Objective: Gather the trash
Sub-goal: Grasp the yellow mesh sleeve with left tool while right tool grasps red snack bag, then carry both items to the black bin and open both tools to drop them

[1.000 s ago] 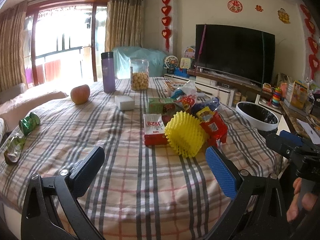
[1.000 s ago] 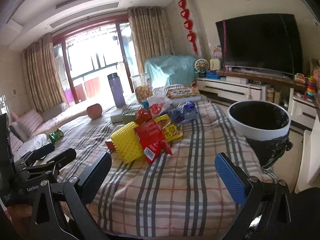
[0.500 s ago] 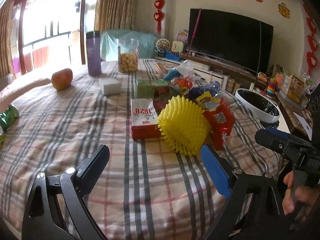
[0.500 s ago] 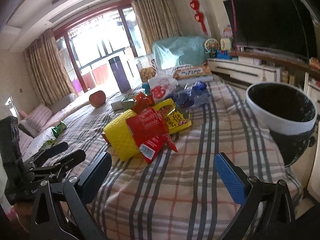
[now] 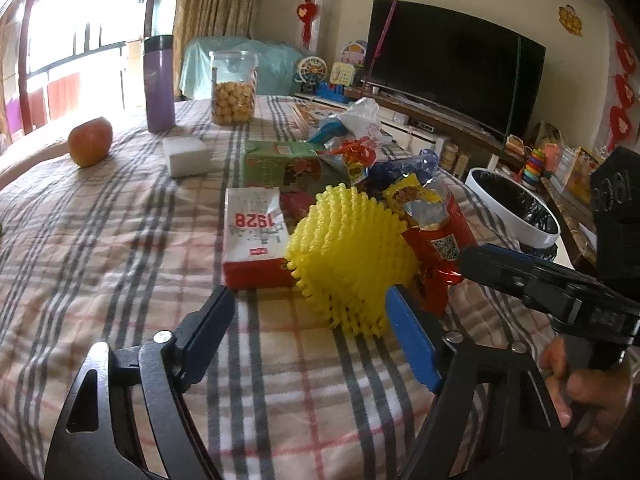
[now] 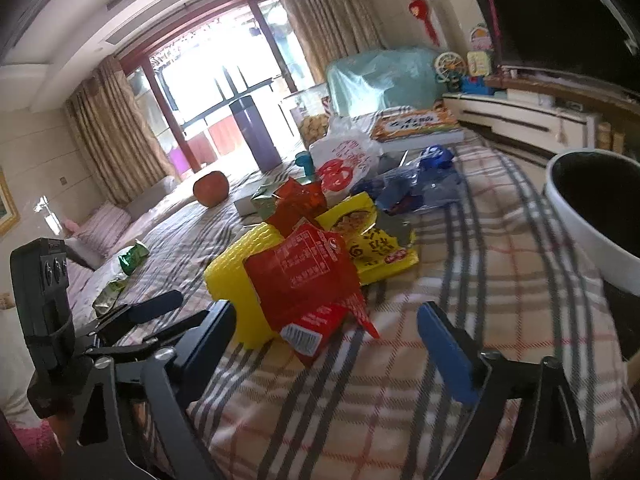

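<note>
A heap of trash lies on the plaid tablecloth [image 5: 120, 240]: a yellow foam net [image 5: 348, 264], a red snack wrapper [image 6: 304, 280], a yellow snack bag [image 6: 372, 240] and a blue plastic bag [image 6: 420, 184]. My left gripper [image 5: 310, 300] hovers just short of the foam net. Its jaws are closing and nothing is pressed between the pads. My right gripper [image 6: 326, 312] is low over the cloth with its jaws closing. The red wrapper's near end reaches between its fingertips without touching them. A white bin with a black liner [image 6: 588, 232] stands off the table's right edge.
Farther back stand an apple [image 5: 90, 142], a purple bottle [image 5: 159, 84], a cookie jar [image 5: 234, 88], a white box [image 5: 186, 156], a green box [image 5: 280, 164] and a red-and-white carton [image 5: 254, 236]. Green wrappers [image 6: 128, 260] lie at the far left. A hand [image 5: 580, 384] holds the right gripper.
Both grippers have moved forward and down toward the trash heap, which now looks larger and closer. The jaws of each have narrowed.
</note>
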A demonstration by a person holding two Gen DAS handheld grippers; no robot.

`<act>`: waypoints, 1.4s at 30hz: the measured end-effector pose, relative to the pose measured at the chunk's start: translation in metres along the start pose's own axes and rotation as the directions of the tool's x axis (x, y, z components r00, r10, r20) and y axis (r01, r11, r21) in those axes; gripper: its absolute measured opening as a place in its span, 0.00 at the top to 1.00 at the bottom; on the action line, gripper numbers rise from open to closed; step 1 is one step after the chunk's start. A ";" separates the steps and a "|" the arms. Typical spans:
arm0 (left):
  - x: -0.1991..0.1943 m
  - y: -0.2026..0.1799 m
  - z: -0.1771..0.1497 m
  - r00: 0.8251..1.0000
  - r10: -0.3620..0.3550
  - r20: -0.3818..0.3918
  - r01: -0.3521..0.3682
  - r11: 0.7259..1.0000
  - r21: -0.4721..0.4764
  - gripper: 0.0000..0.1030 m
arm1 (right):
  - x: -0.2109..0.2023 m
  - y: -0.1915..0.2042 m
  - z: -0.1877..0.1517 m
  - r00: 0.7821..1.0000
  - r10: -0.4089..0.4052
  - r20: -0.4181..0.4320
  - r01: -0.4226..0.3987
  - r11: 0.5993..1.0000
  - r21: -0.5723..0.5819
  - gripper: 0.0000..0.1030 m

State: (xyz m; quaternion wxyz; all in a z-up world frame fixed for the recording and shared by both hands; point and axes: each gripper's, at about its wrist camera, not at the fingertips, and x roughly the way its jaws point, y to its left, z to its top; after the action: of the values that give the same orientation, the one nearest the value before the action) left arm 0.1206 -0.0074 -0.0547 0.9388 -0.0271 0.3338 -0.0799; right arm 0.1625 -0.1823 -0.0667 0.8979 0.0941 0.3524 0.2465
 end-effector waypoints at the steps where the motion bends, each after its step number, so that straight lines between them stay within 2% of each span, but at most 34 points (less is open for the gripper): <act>1: 0.003 0.001 0.000 1.000 -0.005 -0.008 0.005 1.000 0.003 0.26 | 0.004 -0.002 0.002 1.000 0.007 -0.011 -0.007 1.000 0.005 0.20; 4: 0.010 -0.003 0.002 0.999 -0.036 -0.031 0.036 0.999 0.000 0.29 | 0.014 -0.008 0.005 0.998 0.047 -0.041 -0.046 0.998 0.031 0.33; 7: 0.019 -0.009 0.003 0.996 -0.064 -0.056 0.064 0.998 0.010 0.40 | 0.019 -0.011 0.007 0.994 0.094 -0.057 -0.091 0.995 0.049 0.44; 9: 0.023 -0.015 0.004 0.993 -0.090 -0.070 0.091 0.996 0.018 0.55 | 0.020 -0.010 0.007 0.992 0.110 -0.063 -0.107 0.993 0.048 0.46; 10: 0.025 -0.018 0.004 0.992 -0.099 -0.074 0.101 0.994 0.027 0.59 | 0.021 -0.011 0.007 0.991 0.114 -0.064 -0.111 0.993 0.051 0.48; 12: 0.025 -0.022 0.004 0.991 -0.112 -0.073 0.115 0.993 0.040 0.80 | 0.021 -0.012 0.006 0.989 0.130 -0.068 -0.125 0.990 0.065 0.53; 14: 0.023 -0.024 0.005 0.990 -0.125 -0.069 0.128 0.991 0.048 0.88 | 0.019 -0.016 0.005 0.988 0.140 -0.069 -0.134 0.988 0.082 0.55; 20: 0.013 -0.029 0.008 0.988 -0.146 -0.044 0.148 0.987 0.055 0.90 | 0.000 -0.019 0.000 0.989 0.141 -0.043 -0.137 0.986 0.092 0.57; 24: 0.007 -0.043 0.008 0.984 -0.175 -0.037 0.177 0.981 0.076 0.90 | -0.019 -0.031 -0.005 0.995 0.103 -0.014 -0.101 0.988 0.116 0.57; 26: 0.007 -0.052 0.008 0.981 -0.189 -0.040 0.192 0.977 0.090 0.90 | -0.031 -0.036 -0.006 0.998 0.068 0.001 -0.068 0.991 0.114 0.57; 30: 0.011 -0.074 0.011 0.973 -0.226 -0.051 0.230 0.966 0.120 0.90 | -0.055 -0.040 -0.005 0.998 -0.059 0.027 0.057 0.996 0.074 0.57; 42: 0.029 -0.130 0.037 0.959 -0.275 -0.075 0.284 0.940 0.188 0.90 | -0.091 -0.077 0.009 0.970 -0.236 0.058 0.229 0.968 0.105 0.57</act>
State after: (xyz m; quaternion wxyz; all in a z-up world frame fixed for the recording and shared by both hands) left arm 0.1491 -0.1410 -0.0306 0.9079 0.0205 0.3392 -0.2456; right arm 0.1397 -0.2950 -0.0333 0.9266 0.1043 0.3411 0.1188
